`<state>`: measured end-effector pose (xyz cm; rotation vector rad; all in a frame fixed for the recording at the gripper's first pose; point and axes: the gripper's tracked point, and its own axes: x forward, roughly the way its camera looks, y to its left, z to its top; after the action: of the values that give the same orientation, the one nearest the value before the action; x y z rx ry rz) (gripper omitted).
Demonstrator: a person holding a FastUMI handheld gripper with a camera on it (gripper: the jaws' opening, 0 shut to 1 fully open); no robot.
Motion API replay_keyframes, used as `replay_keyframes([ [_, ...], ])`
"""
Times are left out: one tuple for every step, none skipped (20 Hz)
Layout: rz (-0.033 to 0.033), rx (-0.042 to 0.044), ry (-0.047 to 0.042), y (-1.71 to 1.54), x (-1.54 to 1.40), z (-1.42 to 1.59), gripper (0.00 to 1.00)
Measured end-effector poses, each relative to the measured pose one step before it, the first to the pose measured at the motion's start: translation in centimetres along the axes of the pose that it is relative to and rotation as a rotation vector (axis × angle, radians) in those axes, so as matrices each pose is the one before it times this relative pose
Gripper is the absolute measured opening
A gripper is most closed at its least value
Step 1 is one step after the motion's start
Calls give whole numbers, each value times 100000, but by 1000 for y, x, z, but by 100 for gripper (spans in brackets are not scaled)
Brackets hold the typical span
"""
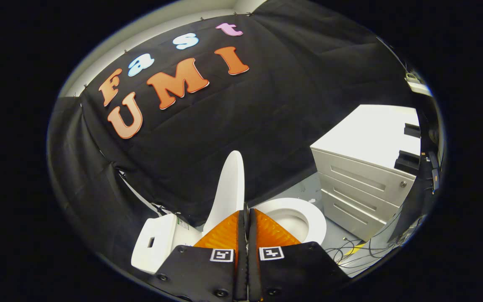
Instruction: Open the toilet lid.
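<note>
Black cloth (266, 105) hangs as the booth's wall behind everything, with a strip of pale wall above it and a grey floor (304, 188) below. On that floor stands a white toilet (162, 239), its tank to the left of the fingers. The toilet lid (229, 188) is raised, standing nearly upright just ahead of the fingertips and rising above them against the dark cloth. The seat ring (315, 222) lies down over the bowl, just to the right of the fingers and partly hidden behind them. The gripper (245, 209) has its two fingers pressed together with only a thin seam between them, clenched on nothing that can be seen; the tips sit close to the lid's lower edge, though whether they touch it cannot be told. Further right, beyond the seat, is a white drawer cabinet (363, 184) with three drawer fronts, and a tangle of dark cables (363, 251) lies on the floor in front of it
</note>
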<state>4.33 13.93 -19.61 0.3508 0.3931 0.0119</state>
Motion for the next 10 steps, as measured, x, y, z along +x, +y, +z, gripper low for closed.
replay_keyframes([
  [263,-1633,-425,629,-202,93,9],
  [443,-1283,-322,662,-135,41,9],
  [482,-1731,-458,630,-114,141,9],
  [561,-2096,34,539,-122,136,9],
  [705,-1779,232,567,-77,33,9],
  [1048,-1414,274,470,-43,73,9],
  [1424,-1239,219,616,-7,178,9],
  [1345,-1158,487,325,-25,152,9],
  [1431,-298,897,247,0,34,9],
  [1729,305,699,199,144,-8,9],
])
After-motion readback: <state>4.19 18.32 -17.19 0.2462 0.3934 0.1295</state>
